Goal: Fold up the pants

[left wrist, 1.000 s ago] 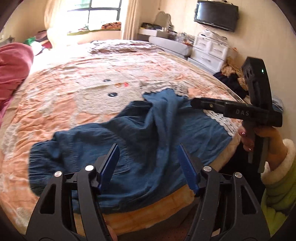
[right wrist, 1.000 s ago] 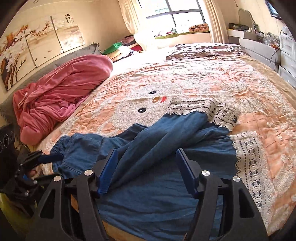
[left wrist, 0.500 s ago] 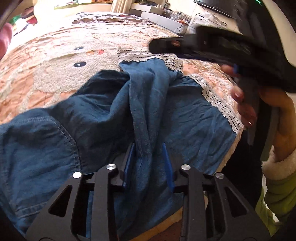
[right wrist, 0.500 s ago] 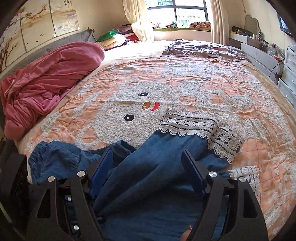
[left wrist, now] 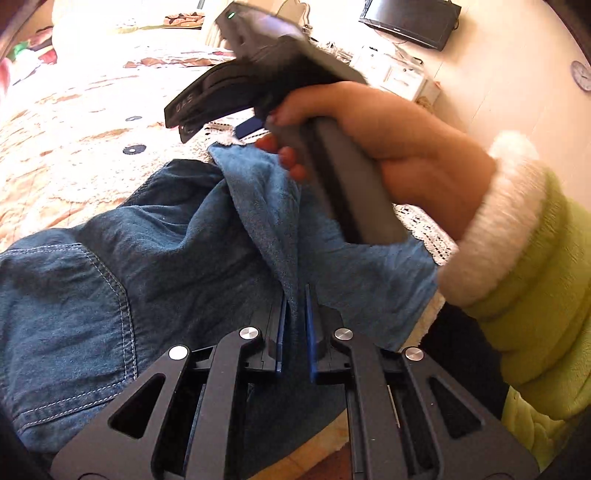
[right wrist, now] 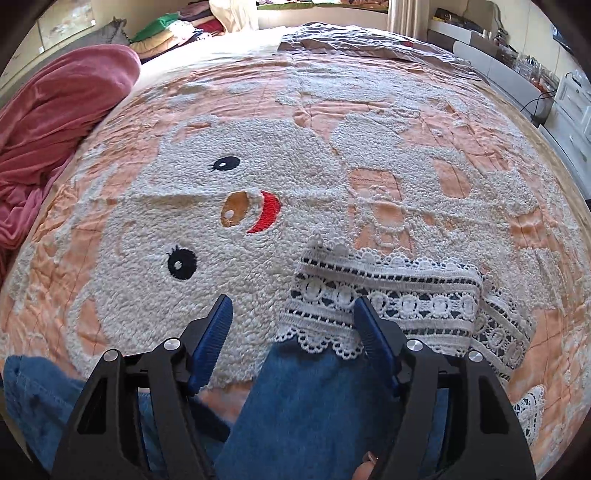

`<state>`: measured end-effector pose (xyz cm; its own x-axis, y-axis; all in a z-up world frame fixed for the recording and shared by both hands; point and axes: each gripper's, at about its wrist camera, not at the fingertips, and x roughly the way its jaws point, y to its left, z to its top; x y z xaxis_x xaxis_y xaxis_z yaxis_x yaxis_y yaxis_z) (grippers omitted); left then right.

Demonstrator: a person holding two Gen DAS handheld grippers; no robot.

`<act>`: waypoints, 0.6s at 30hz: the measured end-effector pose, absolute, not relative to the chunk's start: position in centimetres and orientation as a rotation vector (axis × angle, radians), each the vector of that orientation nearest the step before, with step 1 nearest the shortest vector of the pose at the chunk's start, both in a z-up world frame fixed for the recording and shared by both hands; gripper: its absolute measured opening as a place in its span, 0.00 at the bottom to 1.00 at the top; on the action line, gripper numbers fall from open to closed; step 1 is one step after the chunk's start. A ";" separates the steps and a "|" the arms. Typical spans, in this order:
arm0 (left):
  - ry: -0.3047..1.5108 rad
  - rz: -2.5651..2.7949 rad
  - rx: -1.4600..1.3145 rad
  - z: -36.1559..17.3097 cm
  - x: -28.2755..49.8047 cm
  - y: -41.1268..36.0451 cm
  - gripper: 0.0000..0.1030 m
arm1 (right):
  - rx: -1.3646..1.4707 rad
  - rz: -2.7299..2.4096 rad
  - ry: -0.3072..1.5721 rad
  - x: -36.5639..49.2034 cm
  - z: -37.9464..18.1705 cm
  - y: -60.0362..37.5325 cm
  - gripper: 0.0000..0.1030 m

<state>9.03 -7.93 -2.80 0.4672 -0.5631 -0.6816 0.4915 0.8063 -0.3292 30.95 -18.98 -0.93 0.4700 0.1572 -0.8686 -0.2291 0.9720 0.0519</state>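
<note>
Blue denim pants (left wrist: 155,266) with white lace cuffs lie crumpled on the bed near its front edge. My left gripper (left wrist: 293,295) is shut on a raised ridge of the denim. My right gripper (right wrist: 291,314) is open, low over one pant leg (right wrist: 317,398) just short of its lace cuff (right wrist: 388,299); its right finger overlaps the cuff. In the left wrist view the right gripper's body (left wrist: 280,81) and the hand holding it cross above the pants.
The bed is covered by a peach quilt with a white fleecy animal face (right wrist: 236,206). A pink blanket (right wrist: 51,122) is heaped at the far left. White drawers (right wrist: 572,99) and a wall TV (left wrist: 410,22) stand to the right of the bed.
My left gripper dropped onto the pants and closed on a denim fold. My right gripper moved forward along the pant leg to its lace cuff, staying open.
</note>
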 end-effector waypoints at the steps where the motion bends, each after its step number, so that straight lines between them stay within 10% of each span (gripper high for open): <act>1: 0.867 -0.646 -0.091 -2.7 8.9 -7.9 0.03 | -0.074 0.228 1.064 31.3 -1.3 -19.0 0.50; 5: 0.853 -0.627 -0.094 -2.3 8.3 -7.0 0.03 | -0.035 0.256 1.056 31.6 -1.5 -20.0 0.08; 18: 0.810 -0.568 -0.085 -1.5 7.7 -5.4 0.03 | 0.245 0.255 0.806 23.2 6.4 -31.6 0.05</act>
<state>7.74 -5.42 -1.53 0.5490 -0.5113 -0.6612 0.4476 0.8479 -0.2841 23.25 -31.57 6.41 0.6653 0.3155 -0.6766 -0.1305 0.9415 0.3107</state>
